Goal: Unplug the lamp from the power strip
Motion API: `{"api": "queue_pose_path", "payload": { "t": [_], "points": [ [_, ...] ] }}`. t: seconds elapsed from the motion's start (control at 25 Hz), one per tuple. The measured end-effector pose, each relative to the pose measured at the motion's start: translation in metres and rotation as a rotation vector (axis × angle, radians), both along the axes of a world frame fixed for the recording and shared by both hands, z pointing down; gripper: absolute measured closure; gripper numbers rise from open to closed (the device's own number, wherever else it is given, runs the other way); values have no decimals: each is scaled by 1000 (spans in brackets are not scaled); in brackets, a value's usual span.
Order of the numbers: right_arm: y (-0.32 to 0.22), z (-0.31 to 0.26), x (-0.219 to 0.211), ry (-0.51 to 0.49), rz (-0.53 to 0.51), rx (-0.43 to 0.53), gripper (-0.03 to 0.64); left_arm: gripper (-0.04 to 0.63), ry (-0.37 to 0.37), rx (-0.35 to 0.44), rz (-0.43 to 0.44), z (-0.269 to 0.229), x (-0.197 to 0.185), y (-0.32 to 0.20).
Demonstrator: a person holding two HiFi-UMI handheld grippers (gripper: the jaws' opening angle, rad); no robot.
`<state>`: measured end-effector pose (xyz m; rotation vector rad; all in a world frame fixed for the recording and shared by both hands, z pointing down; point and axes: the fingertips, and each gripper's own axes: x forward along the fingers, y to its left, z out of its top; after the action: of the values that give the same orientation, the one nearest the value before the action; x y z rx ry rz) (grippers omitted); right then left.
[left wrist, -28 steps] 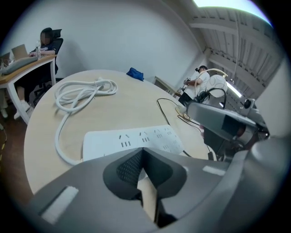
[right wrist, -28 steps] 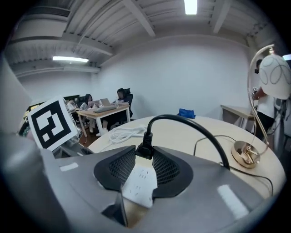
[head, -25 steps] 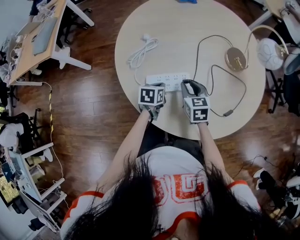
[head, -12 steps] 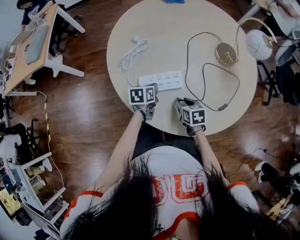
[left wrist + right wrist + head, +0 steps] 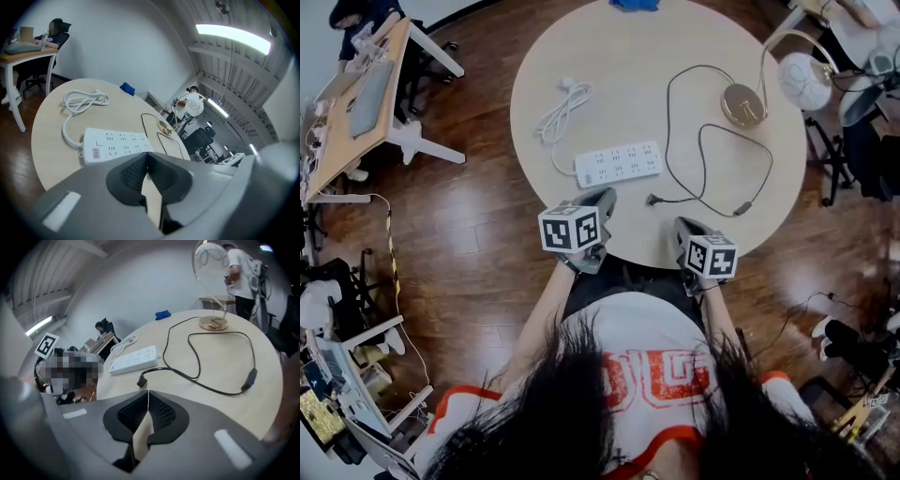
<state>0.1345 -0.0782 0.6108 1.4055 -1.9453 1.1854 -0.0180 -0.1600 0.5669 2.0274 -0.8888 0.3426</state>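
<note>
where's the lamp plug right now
In the head view the plug lies loose on the table, just right of the power strip and unplugged from it.

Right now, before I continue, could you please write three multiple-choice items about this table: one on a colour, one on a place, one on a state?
1. What colour is the power strip?
A. black
B. white
C. blue

2. Where is the lamp's plug?
A. in the power strip
B. on the floor
C. on the round table, apart from the power strip

3. How is the lamp?
A. standing upright
B. lying on its side
C. hanging off the table edge

Answers:
1 B: the strip is plainly white in every view.
2 C: the black plug lies on the tabletop beside the strip, with a gap between them.
3 A: the right gripper view shows it standing on the table.
</note>
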Motion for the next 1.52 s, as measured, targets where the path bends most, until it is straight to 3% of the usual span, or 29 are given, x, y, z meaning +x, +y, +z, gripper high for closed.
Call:
{"api": "queue_pose_path", "payload": {
  "t": [0.2, 0.48, 0.8, 1.08, 1.32, 1.52],
  "points": [
    [-14, -56, 1, -91, 144, 180, 615, 595, 29, 51, -49, -27, -27, 21],
    [-34, -122, -38, -189, 181, 381, 615, 595, 97, 160, -105, -69, -44, 18],
    [-18, -128, -52, -165, 93, 378, 617, 595, 112, 193, -131, -77, -33, 33],
    [-7, -134, -56, -89, -9, 392, 617, 595, 125, 237, -105, -93, -5, 49],
    [27, -150, -45, -42, -64, 429, 617, 595, 108, 223, -99, -95, 19, 86],
    [67, -145, -36, -69, -87, 420, 617, 595, 90, 218, -108, -94, 34, 126]
  ]
}}
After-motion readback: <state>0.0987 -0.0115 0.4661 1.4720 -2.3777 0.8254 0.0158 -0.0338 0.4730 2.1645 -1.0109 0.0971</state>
